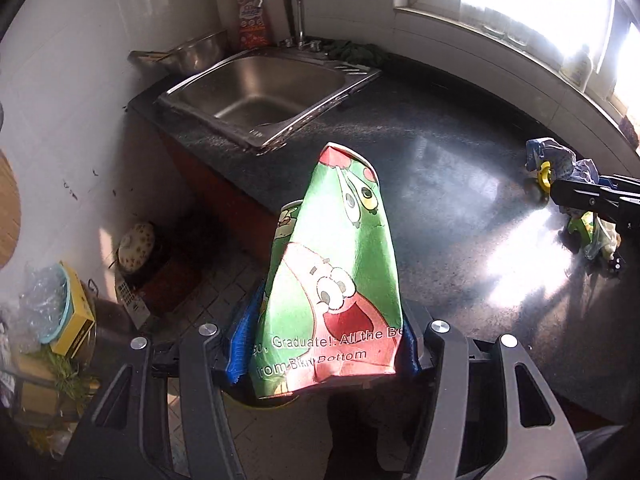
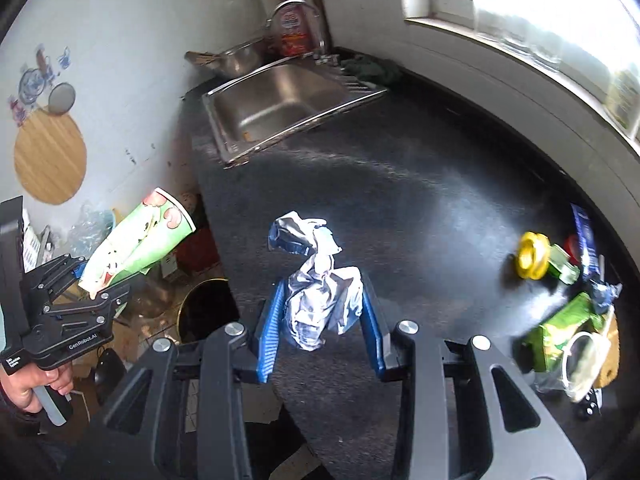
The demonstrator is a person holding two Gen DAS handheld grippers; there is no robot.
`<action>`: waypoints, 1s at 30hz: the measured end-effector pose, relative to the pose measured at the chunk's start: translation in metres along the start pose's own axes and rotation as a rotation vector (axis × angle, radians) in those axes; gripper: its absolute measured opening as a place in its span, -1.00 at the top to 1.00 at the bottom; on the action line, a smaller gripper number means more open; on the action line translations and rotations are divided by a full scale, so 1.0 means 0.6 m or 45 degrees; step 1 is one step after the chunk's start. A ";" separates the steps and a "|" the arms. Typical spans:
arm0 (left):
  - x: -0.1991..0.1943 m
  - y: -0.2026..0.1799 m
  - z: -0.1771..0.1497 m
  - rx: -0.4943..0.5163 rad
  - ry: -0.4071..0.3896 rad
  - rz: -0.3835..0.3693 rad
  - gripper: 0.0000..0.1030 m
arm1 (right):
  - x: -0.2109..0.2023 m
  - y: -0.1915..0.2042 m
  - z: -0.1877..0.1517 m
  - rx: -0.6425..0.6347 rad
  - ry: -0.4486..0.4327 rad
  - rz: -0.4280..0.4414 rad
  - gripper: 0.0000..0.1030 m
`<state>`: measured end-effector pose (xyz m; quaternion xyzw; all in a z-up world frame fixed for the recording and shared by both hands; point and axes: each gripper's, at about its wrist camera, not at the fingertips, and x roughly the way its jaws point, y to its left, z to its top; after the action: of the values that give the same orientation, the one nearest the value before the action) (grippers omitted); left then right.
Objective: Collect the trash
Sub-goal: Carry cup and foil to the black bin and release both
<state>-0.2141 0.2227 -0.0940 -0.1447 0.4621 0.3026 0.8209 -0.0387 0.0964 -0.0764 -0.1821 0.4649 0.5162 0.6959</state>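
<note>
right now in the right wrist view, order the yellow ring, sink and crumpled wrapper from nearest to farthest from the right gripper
1. Crumpled wrapper: between the jaws of the right gripper.
2. Yellow ring: on the counter, off to the right.
3. Sink: far end of the counter, under the tap.

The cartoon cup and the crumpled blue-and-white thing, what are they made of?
The cartoon cup looks like thin printed paper with a slight sheen: it is squashed flat with creases. The crumpled wrapper seems to be foil-like plastic or coated paper: it holds sharp, shiny folds. I cannot tell which.
</note>
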 end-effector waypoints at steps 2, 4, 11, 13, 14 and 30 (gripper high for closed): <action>0.010 0.049 -0.032 -0.067 0.039 0.054 -0.09 | 0.042 0.063 0.010 -0.072 0.053 0.091 0.30; 0.022 0.093 -0.063 -0.145 0.073 0.067 -0.09 | 0.085 0.124 0.016 -0.143 0.103 0.164 0.30; 0.108 0.199 -0.167 -0.305 0.175 0.046 -0.09 | 0.249 0.266 0.000 -0.213 0.299 0.312 0.30; 0.150 0.218 -0.192 -0.345 0.212 0.013 -0.09 | 0.301 0.286 -0.011 -0.223 0.347 0.311 0.29; 0.171 0.224 -0.204 -0.348 0.221 0.000 -0.09 | 0.331 0.295 -0.016 -0.225 0.374 0.303 0.29; 0.335 0.288 -0.269 -0.381 0.382 -0.055 -0.47 | 0.526 0.320 -0.054 -0.170 0.604 0.228 -0.35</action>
<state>-0.3532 0.3461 -0.3424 -0.3183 0.5258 0.3253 0.7186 -0.2129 0.3229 -0.3129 -0.3015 0.5942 0.5483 0.5054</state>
